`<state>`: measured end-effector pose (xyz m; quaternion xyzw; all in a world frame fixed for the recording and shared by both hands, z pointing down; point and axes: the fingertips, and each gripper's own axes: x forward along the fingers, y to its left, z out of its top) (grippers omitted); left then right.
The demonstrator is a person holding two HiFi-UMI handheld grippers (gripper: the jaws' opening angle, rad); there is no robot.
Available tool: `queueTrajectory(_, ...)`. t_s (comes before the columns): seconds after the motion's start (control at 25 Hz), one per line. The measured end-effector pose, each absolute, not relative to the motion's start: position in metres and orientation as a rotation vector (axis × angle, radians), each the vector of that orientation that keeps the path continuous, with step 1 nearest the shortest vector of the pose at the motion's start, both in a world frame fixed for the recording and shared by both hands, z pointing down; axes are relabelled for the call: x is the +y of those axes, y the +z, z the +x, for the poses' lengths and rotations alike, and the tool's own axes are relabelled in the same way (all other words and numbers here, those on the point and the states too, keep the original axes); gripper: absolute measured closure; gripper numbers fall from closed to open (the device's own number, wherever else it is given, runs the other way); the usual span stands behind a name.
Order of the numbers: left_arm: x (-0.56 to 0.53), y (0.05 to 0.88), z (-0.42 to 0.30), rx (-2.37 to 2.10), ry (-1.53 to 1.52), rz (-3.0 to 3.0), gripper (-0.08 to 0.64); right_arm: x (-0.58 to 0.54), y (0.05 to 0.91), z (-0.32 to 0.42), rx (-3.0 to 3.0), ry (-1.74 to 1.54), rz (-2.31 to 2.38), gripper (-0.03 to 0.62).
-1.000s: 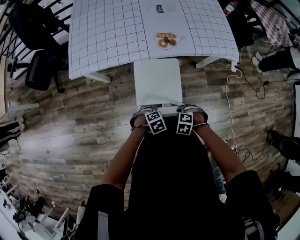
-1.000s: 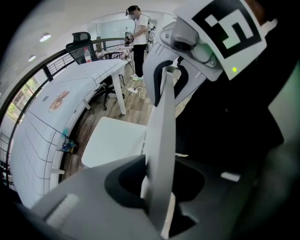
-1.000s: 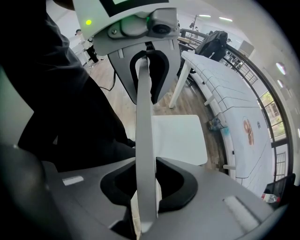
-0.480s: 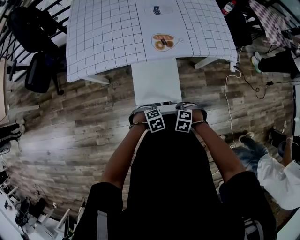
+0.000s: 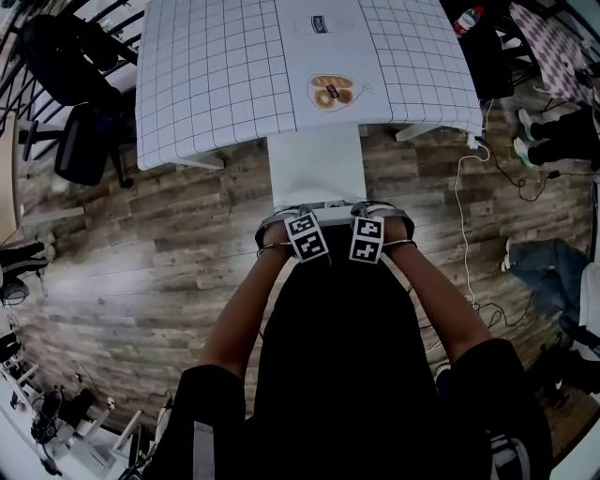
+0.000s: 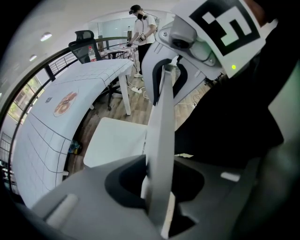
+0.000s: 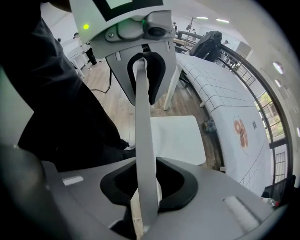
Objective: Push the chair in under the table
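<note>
The bench (image 5: 216, 84), under a white grid cloth (image 5: 187, 56), carries a brown pastry-like picture (image 5: 332, 91) by its near edge and a small dark label (image 5: 322, 23) farther back. On the wood floor (image 5: 141, 244) stands a white chair (image 5: 316, 169), its seat front at the bench edge. A cable (image 5: 459, 216) lies to its right.

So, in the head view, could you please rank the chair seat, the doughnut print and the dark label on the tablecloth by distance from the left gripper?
1. Chair seat, directly ahead of the left gripper, which is clamped on the backrest.
2. Doughnut print, near the tablecloth's closer edge.
3. Dark label, farther across the tablecloth.
</note>
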<state>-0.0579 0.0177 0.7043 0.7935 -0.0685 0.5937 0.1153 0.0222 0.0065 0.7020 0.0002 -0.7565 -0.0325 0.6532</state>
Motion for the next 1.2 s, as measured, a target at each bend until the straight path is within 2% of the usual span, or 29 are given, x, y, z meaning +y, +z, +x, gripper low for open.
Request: queueTrajectory(1.2,-0.143,0.699,-0.049,-0.339,1.664,2.238,0.453,-0.162,0.697,0.029,-1.751,-0.206,-0.105,0.506)
